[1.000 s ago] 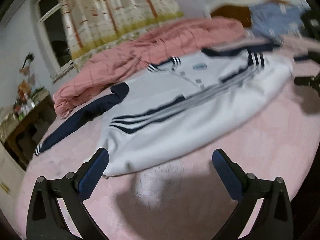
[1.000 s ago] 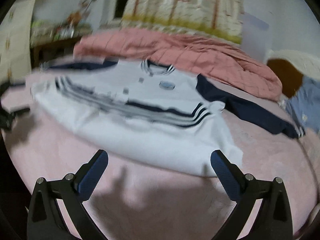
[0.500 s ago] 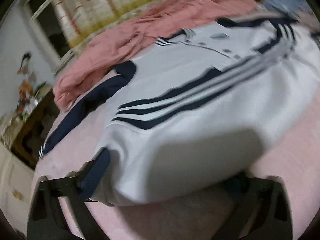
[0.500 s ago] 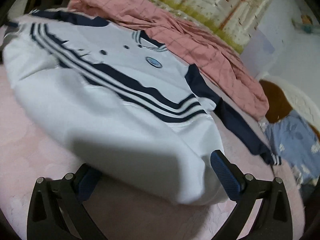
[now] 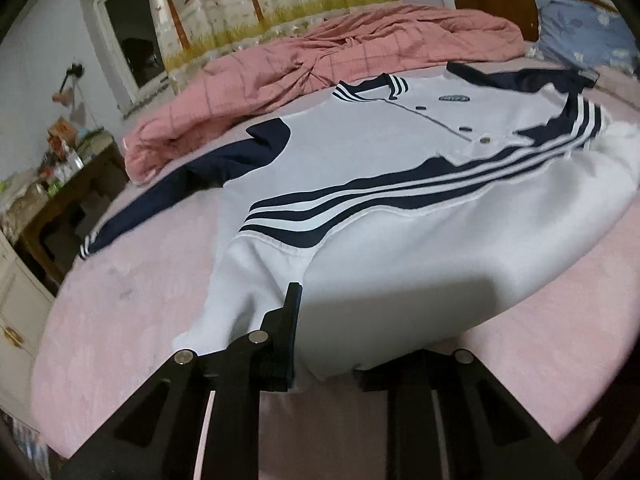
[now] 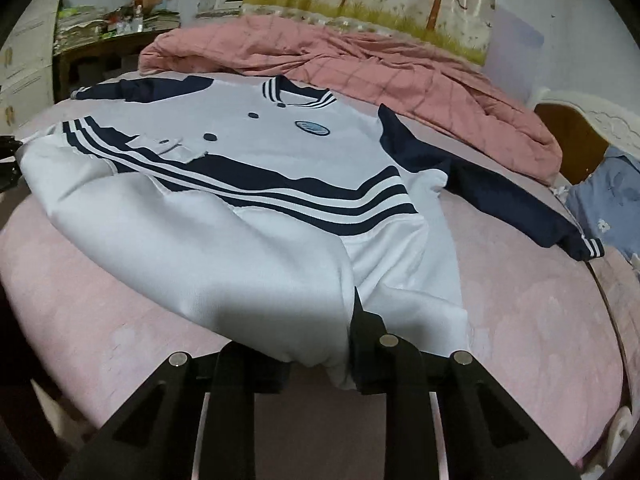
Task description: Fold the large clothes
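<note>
Jacket [image 5: 400,168]: white, navy sleeves, chest stripes

Jacket [image 6: 248,168] chest badge [image 6: 312,128]: oval blue patch ahead of the right gripper, lettering too small to read.
Other text: none legible.
</note>
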Motion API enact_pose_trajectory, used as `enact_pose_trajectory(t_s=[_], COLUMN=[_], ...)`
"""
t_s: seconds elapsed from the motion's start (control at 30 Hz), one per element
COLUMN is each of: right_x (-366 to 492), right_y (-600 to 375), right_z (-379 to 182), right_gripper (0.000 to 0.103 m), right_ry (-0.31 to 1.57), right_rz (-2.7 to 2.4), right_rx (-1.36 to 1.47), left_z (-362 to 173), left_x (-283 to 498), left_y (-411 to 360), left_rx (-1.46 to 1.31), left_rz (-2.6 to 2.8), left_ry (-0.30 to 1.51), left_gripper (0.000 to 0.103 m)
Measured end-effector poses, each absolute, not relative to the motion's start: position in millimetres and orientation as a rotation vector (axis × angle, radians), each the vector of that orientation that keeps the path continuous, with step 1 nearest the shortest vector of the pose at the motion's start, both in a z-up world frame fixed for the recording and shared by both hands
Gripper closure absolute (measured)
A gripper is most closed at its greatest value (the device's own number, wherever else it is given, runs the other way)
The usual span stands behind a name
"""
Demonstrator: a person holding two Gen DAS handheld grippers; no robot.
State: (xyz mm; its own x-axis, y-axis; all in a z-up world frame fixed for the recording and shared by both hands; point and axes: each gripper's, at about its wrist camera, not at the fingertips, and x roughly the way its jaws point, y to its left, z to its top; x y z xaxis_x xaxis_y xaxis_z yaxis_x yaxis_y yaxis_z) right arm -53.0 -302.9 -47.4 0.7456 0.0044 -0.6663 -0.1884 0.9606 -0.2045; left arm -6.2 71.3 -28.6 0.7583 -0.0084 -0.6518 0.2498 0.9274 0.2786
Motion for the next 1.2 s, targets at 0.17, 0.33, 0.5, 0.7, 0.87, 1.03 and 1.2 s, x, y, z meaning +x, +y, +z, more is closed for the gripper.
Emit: enact_pose_trajectory(t_s=[0.17,0.33,0.5,0.7,0.87,1.03,1.2], right_x=[-44,-16,47,141,178,185,167], right_y=[-314,-319,-314,-325,-328,-339,-355], right_z=[-35,1,27,15,-13,-30,-24], right_gripper=[0.074,0.072,0.072,0.076,0.077,0.077,0.045], right_ry=[0.733,0.678,0.660,0.764,0.827,0.821,0.757], right_rz=[0.135,0.147,0.092,0.100,0.098,0.111,0.158], right_rx=[-0.171,-0.101,-0.102,-0.025,0.015,0.083,0.128], left_z=[-20,13,30,11,6,0,2], left_x=[12,45,104,184,217,222,203], left_y=[78,83,84,72,71,76,102], left_rx=[0.246,0.140,0.100,0.173,0.224,0.227,0.092], left_rz=[-0.158,-0.186,-0.161,-0.116,-0.142,-0.139,-0.237], left_ry=[0.735,0.703,0.732,0.830,0.842,0.785,0.659], left_gripper=[0.074,0.073,0.077,0.079,0.073,0.039,0.022])
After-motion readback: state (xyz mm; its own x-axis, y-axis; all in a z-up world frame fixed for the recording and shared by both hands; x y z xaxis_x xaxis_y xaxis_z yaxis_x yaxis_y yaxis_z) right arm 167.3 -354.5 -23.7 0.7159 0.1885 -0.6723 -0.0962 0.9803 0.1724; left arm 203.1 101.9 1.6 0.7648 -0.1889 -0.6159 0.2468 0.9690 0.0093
